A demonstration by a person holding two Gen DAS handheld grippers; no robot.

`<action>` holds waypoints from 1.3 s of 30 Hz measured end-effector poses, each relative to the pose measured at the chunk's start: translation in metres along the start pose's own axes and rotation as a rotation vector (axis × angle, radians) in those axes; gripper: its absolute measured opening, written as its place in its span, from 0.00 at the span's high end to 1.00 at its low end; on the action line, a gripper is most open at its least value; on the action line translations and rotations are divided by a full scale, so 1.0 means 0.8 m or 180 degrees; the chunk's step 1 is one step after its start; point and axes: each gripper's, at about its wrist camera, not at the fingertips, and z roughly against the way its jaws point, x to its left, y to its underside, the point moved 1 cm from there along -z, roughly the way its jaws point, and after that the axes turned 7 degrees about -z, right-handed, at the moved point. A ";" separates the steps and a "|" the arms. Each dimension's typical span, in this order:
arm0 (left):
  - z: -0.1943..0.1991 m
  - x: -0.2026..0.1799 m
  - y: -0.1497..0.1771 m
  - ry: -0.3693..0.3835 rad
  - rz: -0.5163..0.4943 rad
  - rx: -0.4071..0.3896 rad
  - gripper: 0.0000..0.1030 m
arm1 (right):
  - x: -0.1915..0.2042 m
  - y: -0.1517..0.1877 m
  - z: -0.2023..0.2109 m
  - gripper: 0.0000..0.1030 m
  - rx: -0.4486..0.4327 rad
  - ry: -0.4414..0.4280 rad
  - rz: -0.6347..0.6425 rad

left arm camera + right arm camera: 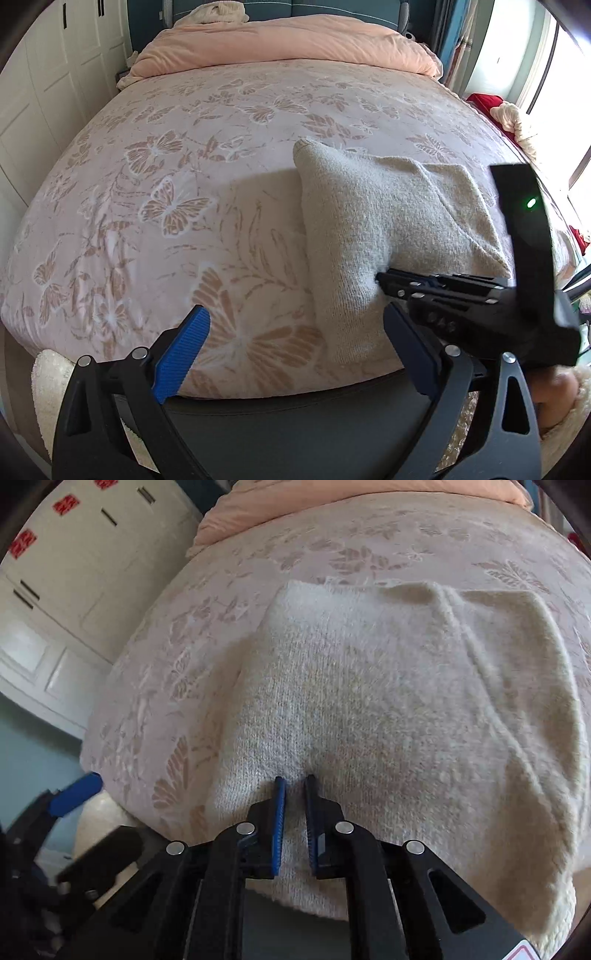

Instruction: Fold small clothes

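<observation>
A cream knitted garment [369, 701] is lying folded on the near part of the bed, its lower edge hanging just over the mattress edge. One flap is lying diagonally across its right side, making a raised ridge in the wool. In the left wrist view the same knit [376, 229] is sitting to the right of centre, its far left corner standing up a little from the cover.

The right gripper [294, 786] is pinching the garment near its lower edge; its blue ribbed pads are standing close together with a fold of knit caught between them, and the wool is puckering around the tips. From the left wrist view that gripper [384, 282] is reaching in from the right, its tip buried in the fabric.

The left gripper [295, 332] is hanging over the bed edge with its jaws wide apart and nothing between them, just beside the garment's left side.

Underneath, a pink bedspread with a butterfly pattern [184, 166] is covering the mattress. A peach duvet [280, 44] is lying bunched at the head of the bed. White cupboard doors [85, 554] are standing to the left.
</observation>
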 end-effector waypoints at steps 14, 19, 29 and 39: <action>-0.031 -0.078 -0.017 0.0472 -0.0319 0.0170 0.09 | -0.171 0.052 0.096 0.85 -0.0636 0.0278 -0.0993; -0.034 -0.081 -0.022 0.0437 -0.0365 0.0147 0.08 | -0.204 0.050 0.051 0.76 -0.0147 0.0501 -0.0981; -0.130 -0.056 -0.041 0.0715 0.0278 0.0636 0.05 | -0.200 0.000 0.037 0.31 -0.0167 0.0276 -0.1122; -0.155 -0.060 -0.049 0.1000 0.0337 0.0830 0.22 | -0.194 -0.016 0.011 0.61 -0.0180 -0.0101 -0.1443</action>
